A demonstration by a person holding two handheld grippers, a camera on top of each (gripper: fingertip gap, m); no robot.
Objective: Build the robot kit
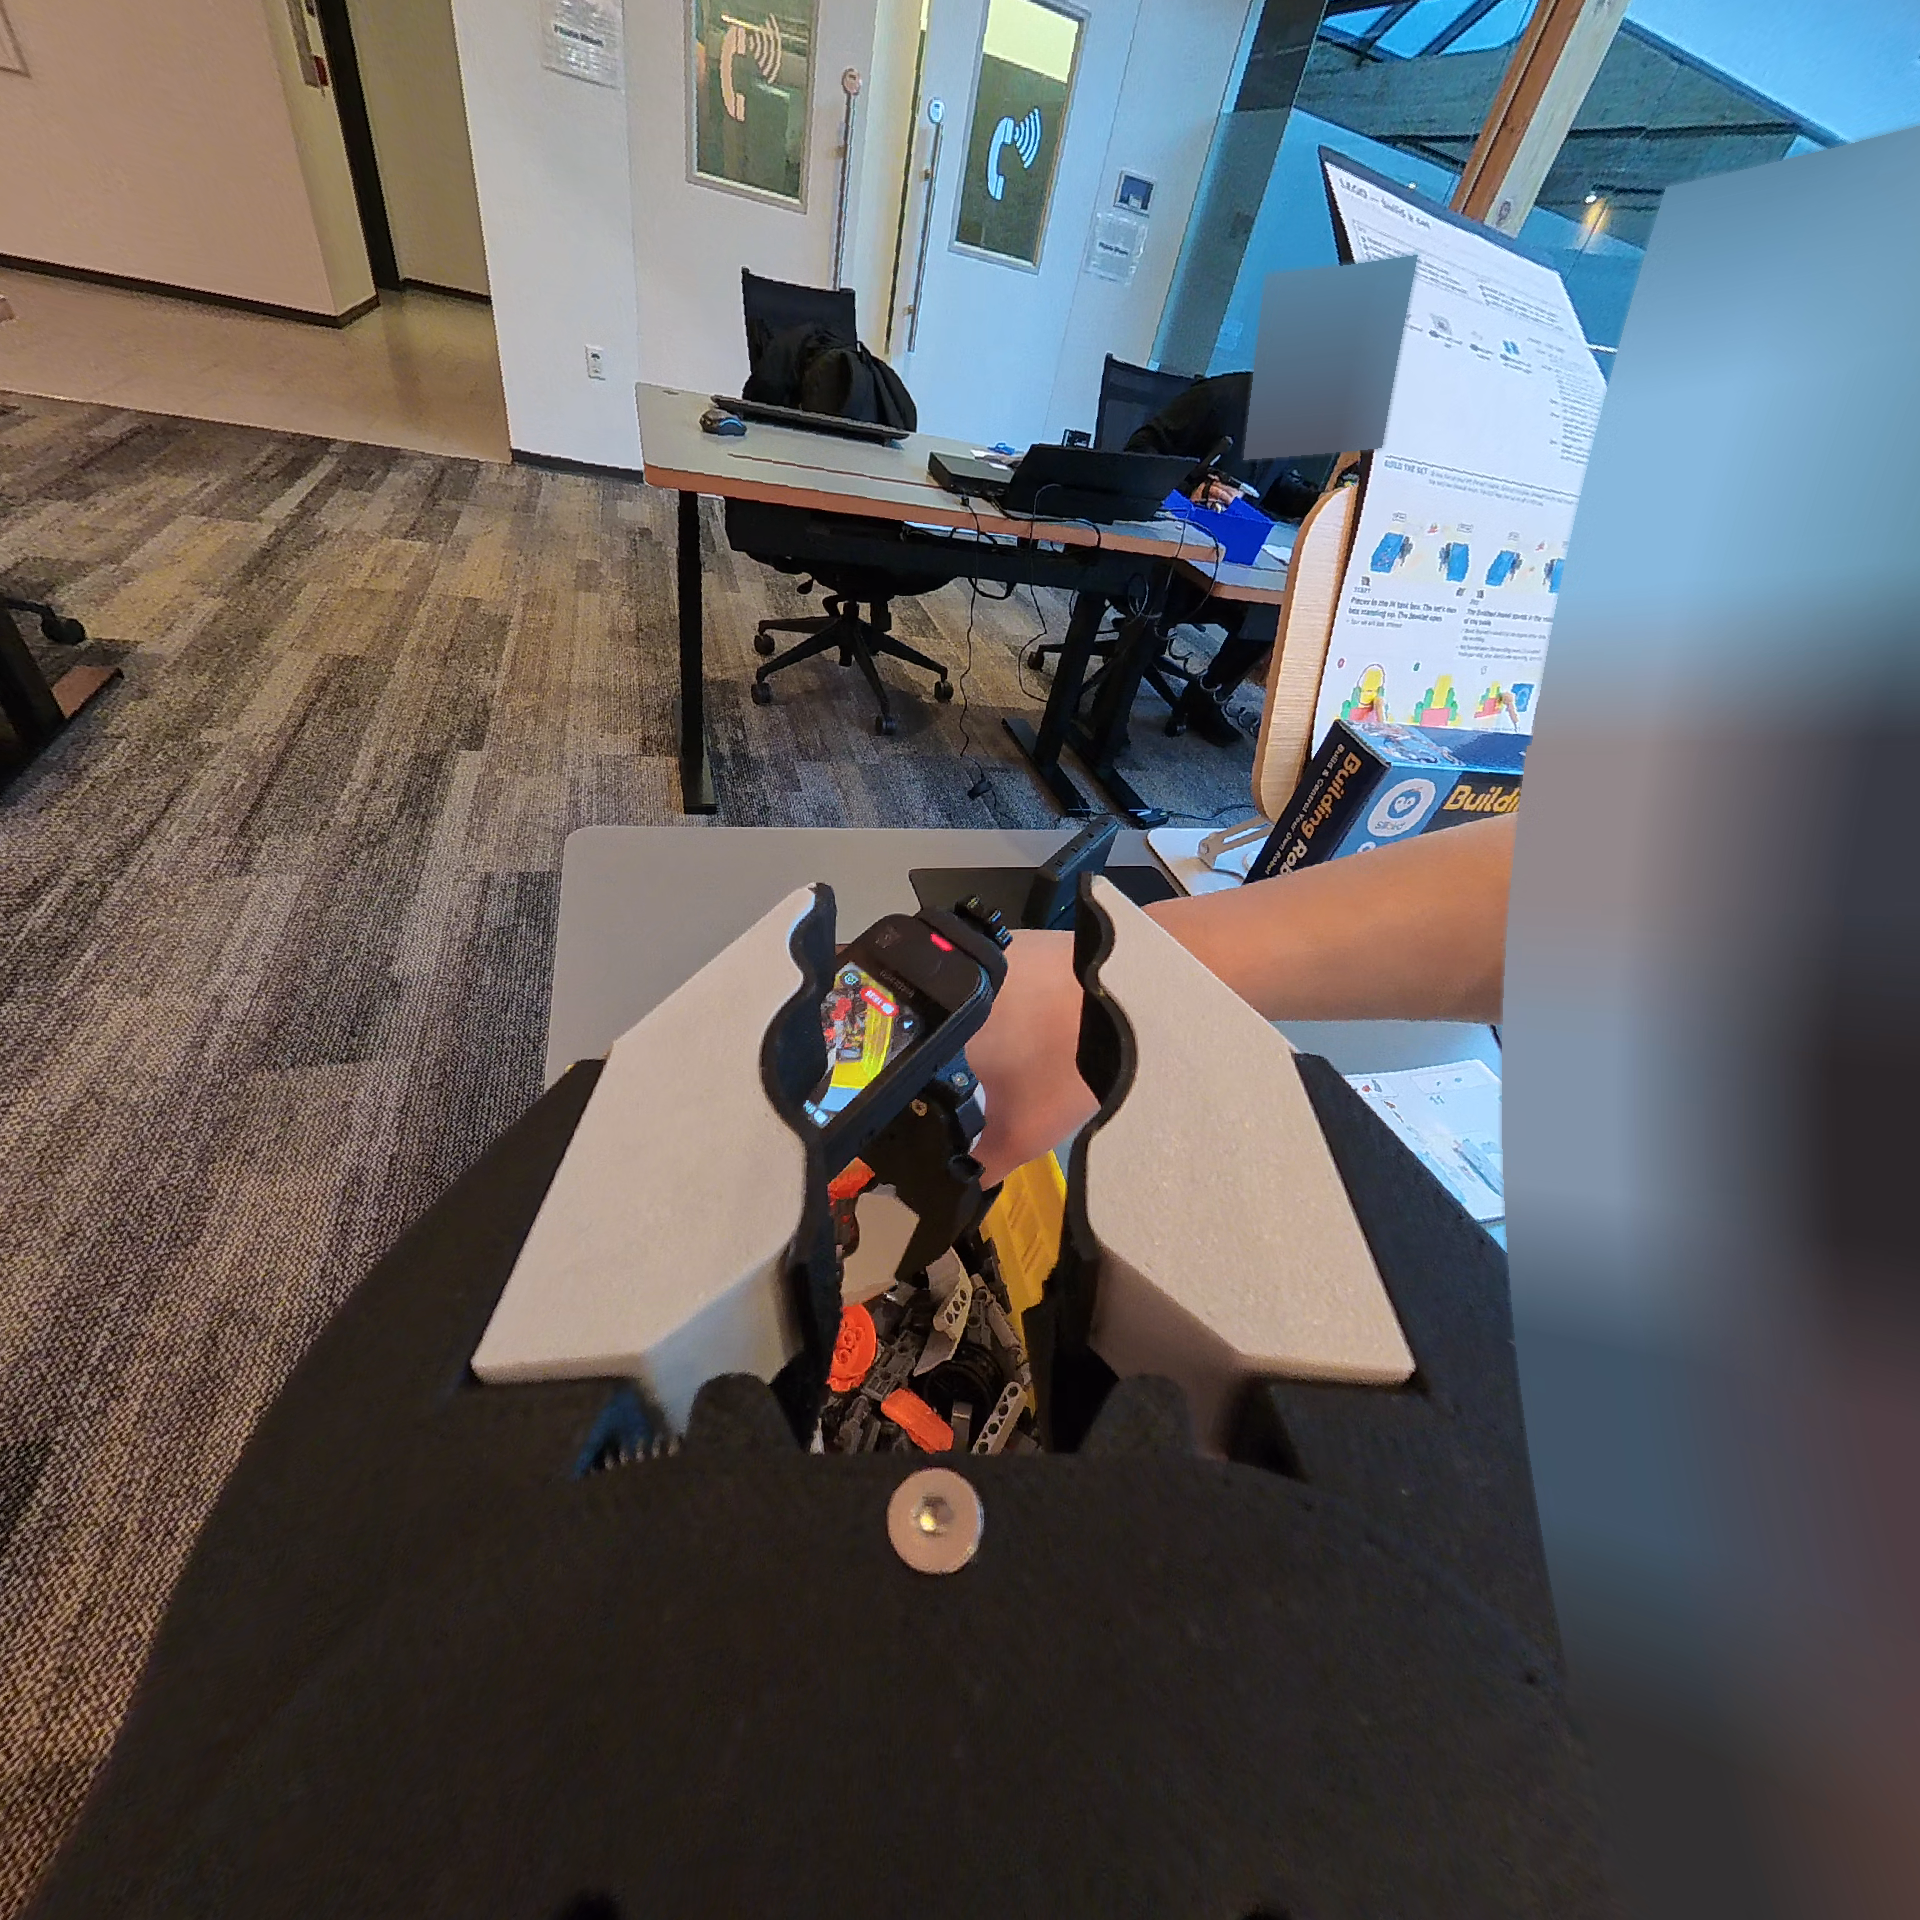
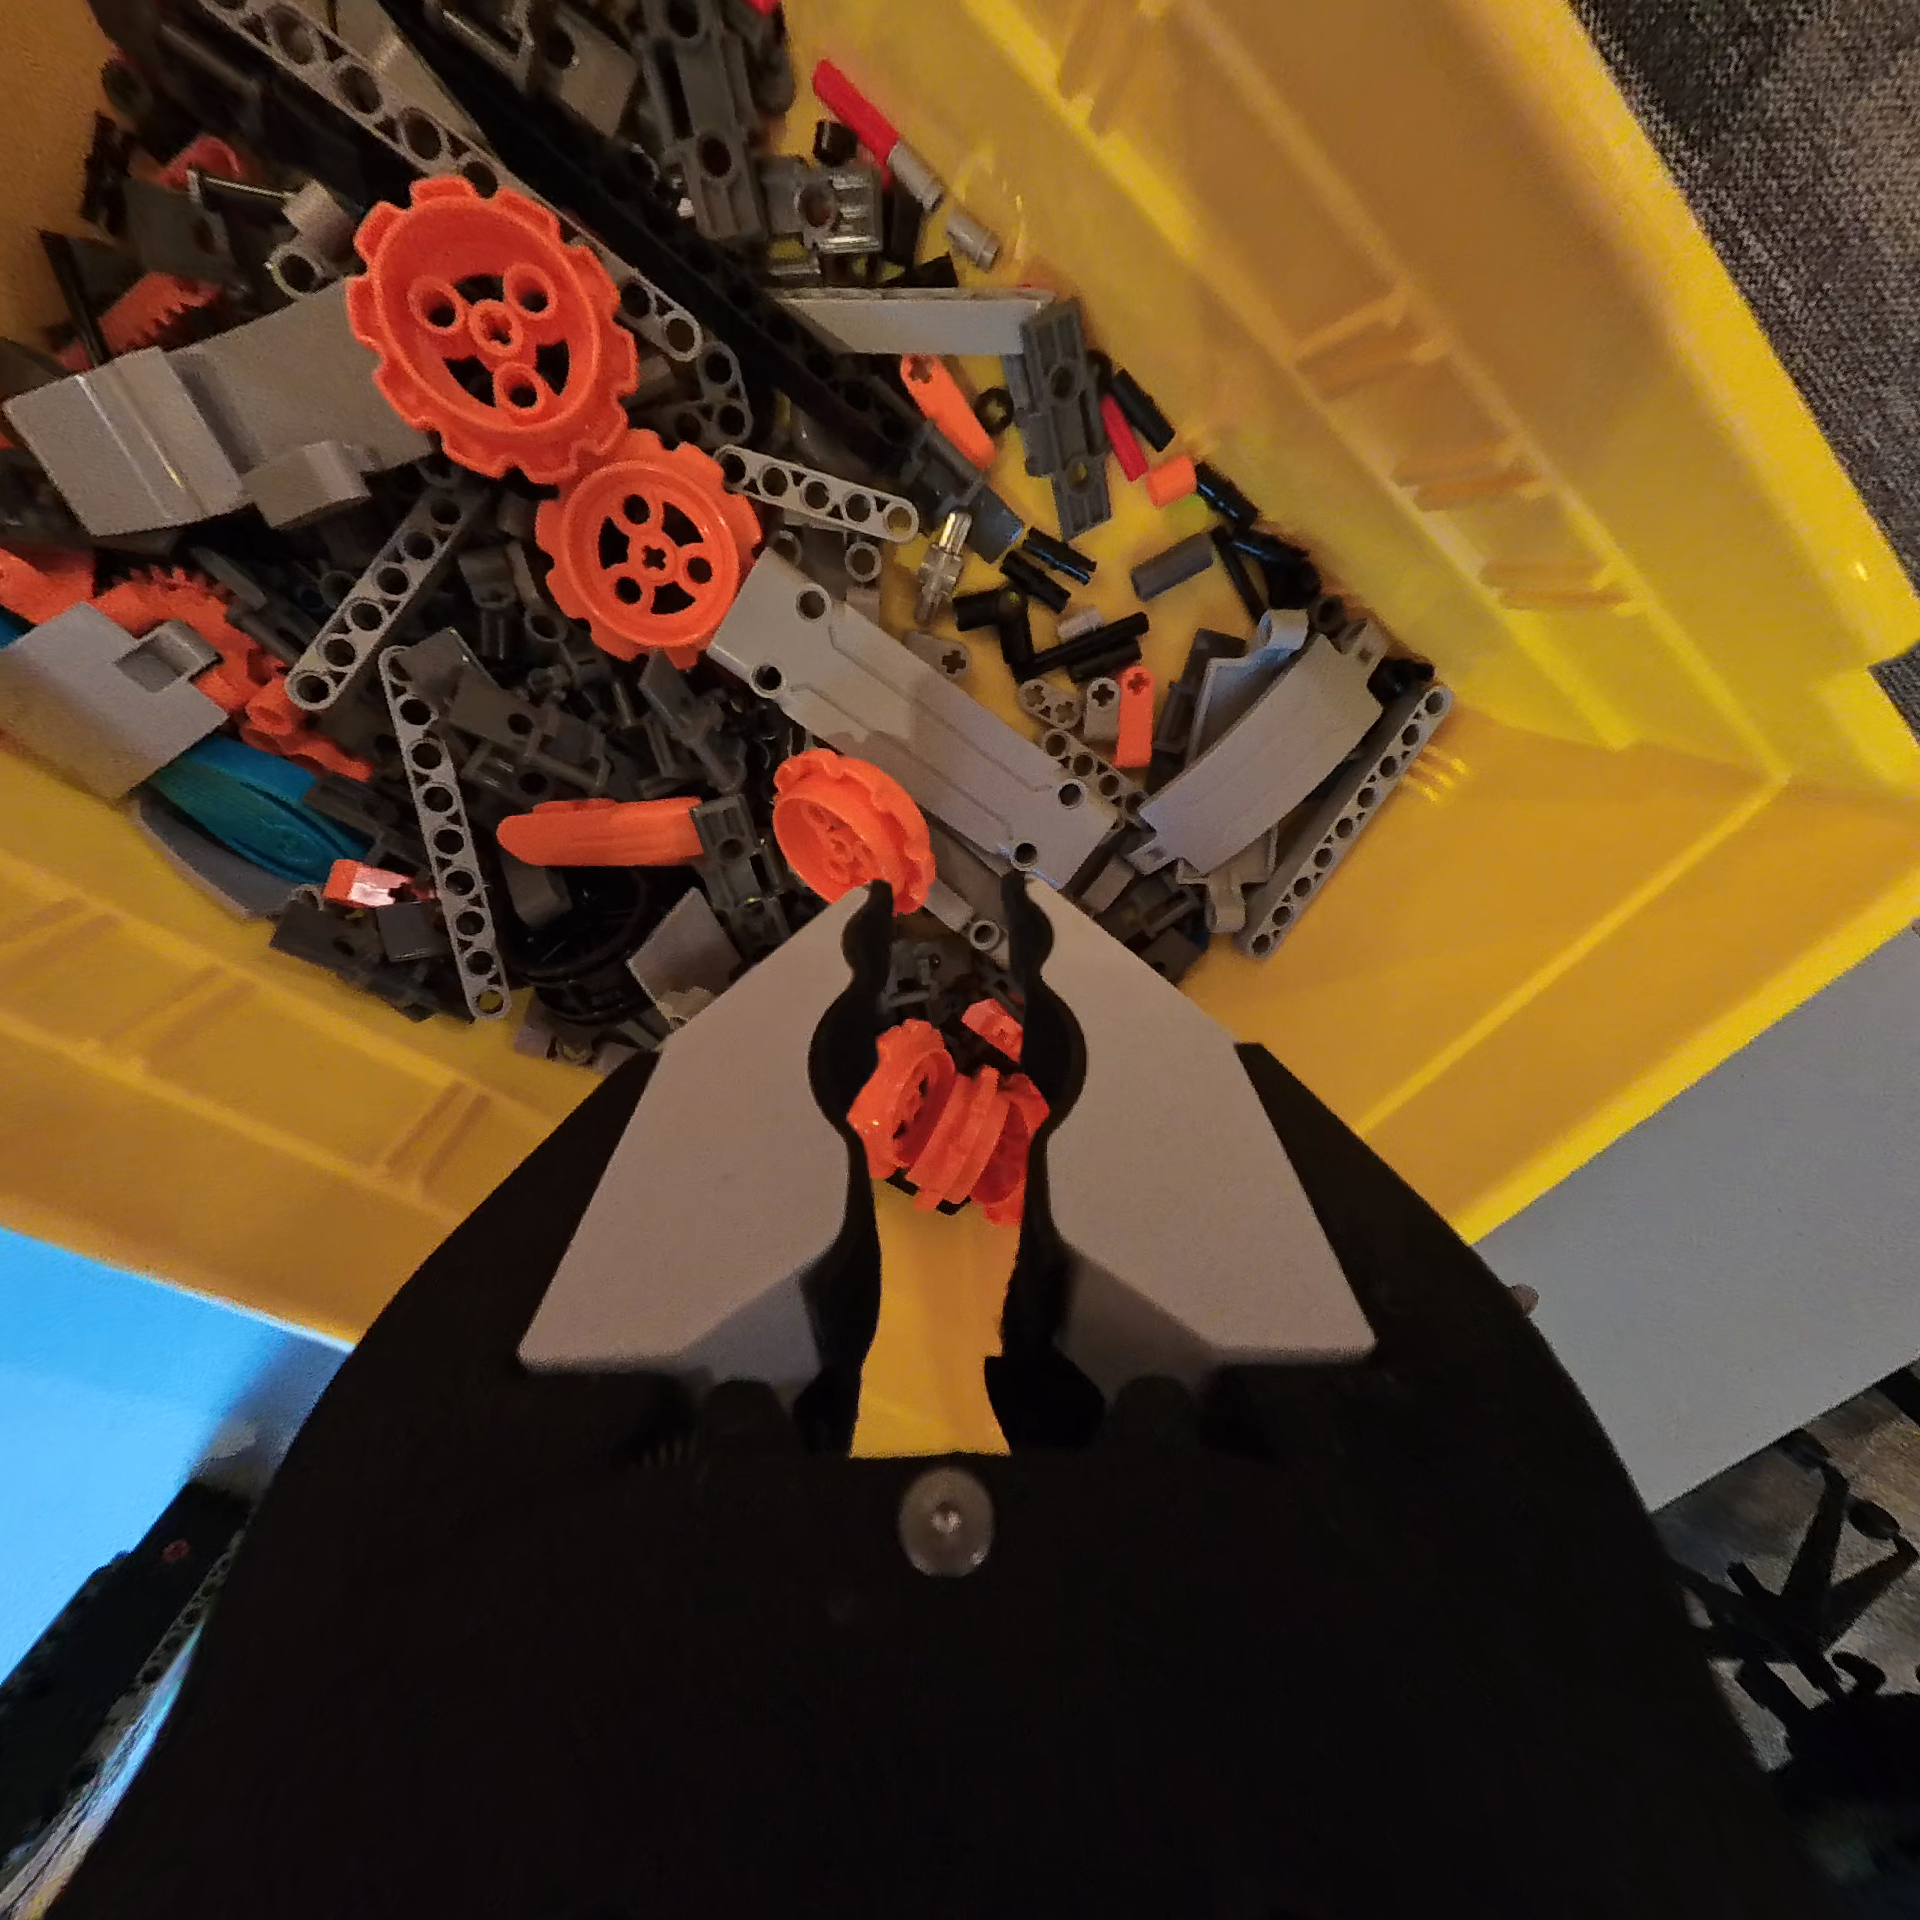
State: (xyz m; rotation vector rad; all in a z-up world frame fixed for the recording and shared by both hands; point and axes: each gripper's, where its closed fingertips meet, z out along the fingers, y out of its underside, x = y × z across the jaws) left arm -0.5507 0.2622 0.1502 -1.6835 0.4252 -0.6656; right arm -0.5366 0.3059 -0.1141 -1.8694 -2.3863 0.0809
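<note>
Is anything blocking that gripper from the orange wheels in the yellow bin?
Nothing visible does. The right gripper already has a small orange wheel piece between its jaws, low in the yellow bin. Another orange wheel lies loose just beyond its tips, on the pile of parts.

Grey and brown patterned carpet (image 1: 260, 727) covers the floor. Across the room stands a long desk (image 1: 790, 468) with a keyboard (image 1: 810, 418), a mouse (image 1: 722, 422) and an open laptop (image 1: 1091, 483). A black office chair (image 1: 847, 623) is tucked under it, with a black bag (image 1: 831, 374) on its seat. Behind are 2 doors (image 1: 750, 94) with phone symbols. To the right, a dark blue box (image 1: 1392, 800) sits at the foot of a white display board (image 1: 1455, 499) with printed pictures. A booklet (image 1: 1444, 1132) lies on the near grey table (image 1: 665, 914).
</note>
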